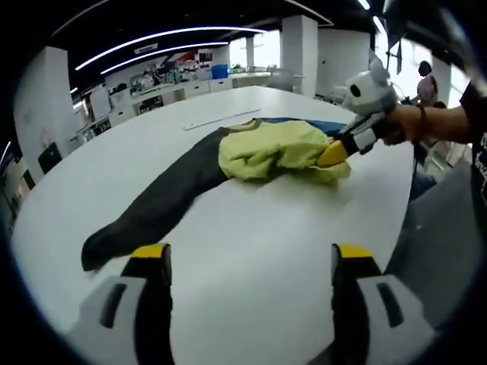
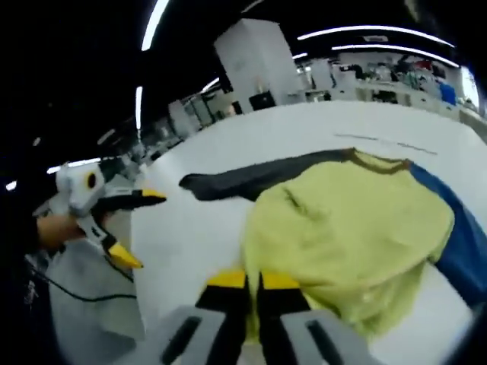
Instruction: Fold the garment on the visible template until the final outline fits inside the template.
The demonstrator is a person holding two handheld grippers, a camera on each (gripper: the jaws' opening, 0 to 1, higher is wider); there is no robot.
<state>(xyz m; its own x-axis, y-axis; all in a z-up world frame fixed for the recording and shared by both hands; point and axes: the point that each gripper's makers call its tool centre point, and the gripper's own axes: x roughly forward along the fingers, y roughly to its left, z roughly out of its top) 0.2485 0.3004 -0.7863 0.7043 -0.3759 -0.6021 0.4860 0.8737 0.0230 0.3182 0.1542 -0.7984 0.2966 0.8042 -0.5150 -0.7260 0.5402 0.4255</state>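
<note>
We start with the white table (image 1: 251, 251), which spreads across most of the left gripper view. On it lies the garment (image 1: 274, 148), toward one o'clock from that view's centre: a yellow-green body bunched in a loose heap, with a dark sleeve (image 1: 152, 209) running out flat toward eight o'clock. In the right gripper view the same garment sits at three o'clock, and a blue panel (image 2: 464, 243) shows along its far edge at four o'clock; we cannot tell whether that blue is part of the garment or the template beneath it. A thin pale strip (image 1: 221, 119) lies on the table beyond the cloth at twelve o'clock.

Our right gripper (image 1: 335, 154) is at the edge of the yellow cloth, at two o'clock in the left gripper view. In its own view its jaws stand together at six o'clock, right over the hem, and we judge they are clamped on a fold of the garment, though the pinched cloth itself is hidden beneath them. Our left gripper (image 1: 251, 262) hovers above bare table with its jaws spread wide and nothing between them; in the right gripper view it appears at nine o'clock, well apart from the sleeve tip.

As we read it, the folding is only begun. The body is gathered but untidy, the dark sleeve is not yet brought in, and no neat outline exists.
</note>
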